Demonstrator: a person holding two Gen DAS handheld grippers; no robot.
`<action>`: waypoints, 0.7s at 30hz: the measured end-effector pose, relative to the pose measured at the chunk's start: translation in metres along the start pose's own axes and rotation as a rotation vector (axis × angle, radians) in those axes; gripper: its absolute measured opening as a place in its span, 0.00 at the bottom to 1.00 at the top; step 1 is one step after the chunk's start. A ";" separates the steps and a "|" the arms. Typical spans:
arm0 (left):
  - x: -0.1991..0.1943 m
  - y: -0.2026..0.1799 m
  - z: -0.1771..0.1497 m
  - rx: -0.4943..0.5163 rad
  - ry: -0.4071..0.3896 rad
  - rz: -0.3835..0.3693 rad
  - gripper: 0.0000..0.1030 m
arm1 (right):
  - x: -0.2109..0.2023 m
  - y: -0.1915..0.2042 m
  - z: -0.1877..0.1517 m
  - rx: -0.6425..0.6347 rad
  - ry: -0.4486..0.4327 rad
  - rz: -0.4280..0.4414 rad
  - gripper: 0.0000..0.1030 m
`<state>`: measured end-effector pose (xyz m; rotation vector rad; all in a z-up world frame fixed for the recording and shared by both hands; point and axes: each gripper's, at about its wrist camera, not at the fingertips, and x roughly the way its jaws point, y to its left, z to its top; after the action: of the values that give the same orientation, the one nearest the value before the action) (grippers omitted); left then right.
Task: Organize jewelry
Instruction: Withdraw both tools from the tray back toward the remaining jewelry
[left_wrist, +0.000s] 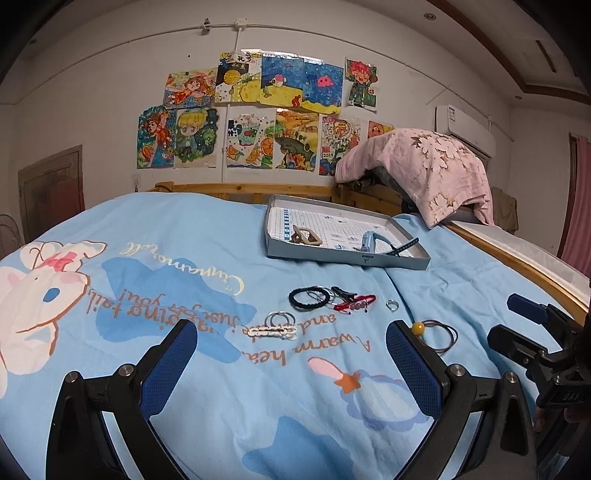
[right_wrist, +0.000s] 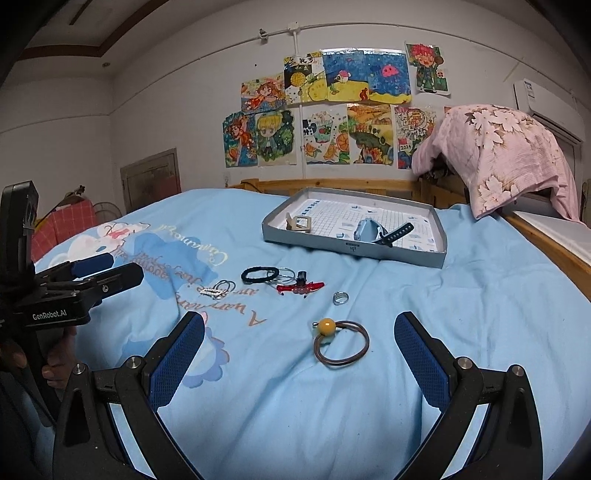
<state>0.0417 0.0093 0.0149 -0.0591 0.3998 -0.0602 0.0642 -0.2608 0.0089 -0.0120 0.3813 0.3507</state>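
Observation:
Jewelry lies on a light blue bedspread (left_wrist: 184, 229). A brown hair tie with a yellow bead (right_wrist: 341, 341) lies just ahead of my open right gripper (right_wrist: 299, 339); it also shows in the left wrist view (left_wrist: 436, 332). A silver ring (right_wrist: 340, 297), a red bracelet (right_wrist: 301, 288), a black hair band (right_wrist: 259, 274), silver hoops (right_wrist: 225, 286) and a white clip (left_wrist: 271, 331) lie beyond. My open, empty left gripper (left_wrist: 291, 347) hovers near the white clip. A grey tray (left_wrist: 280, 254) holds a beige clip (left_wrist: 306, 236) and a blue watch (left_wrist: 373, 242).
A wooden bed frame (left_wrist: 517, 254) runs along the right and far sides. A pink floral cloth (left_wrist: 424, 166) drapes over something at the back right. Drawings cover the wall. A red checked bag (right_wrist: 66, 221) stands at the left, off the bed.

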 end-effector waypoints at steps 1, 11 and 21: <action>0.001 0.000 0.001 -0.001 -0.002 0.003 1.00 | 0.000 -0.001 0.003 0.000 -0.009 -0.002 0.98; 0.033 0.015 0.027 -0.041 -0.010 0.031 1.00 | 0.016 -0.006 0.027 -0.012 -0.076 -0.026 0.98; 0.086 0.023 0.030 -0.027 0.057 0.043 1.00 | 0.049 -0.013 0.036 0.031 -0.057 -0.059 0.98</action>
<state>0.1337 0.0279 0.0080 -0.0759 0.4584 -0.0142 0.1243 -0.2540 0.0231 0.0166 0.3289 0.2859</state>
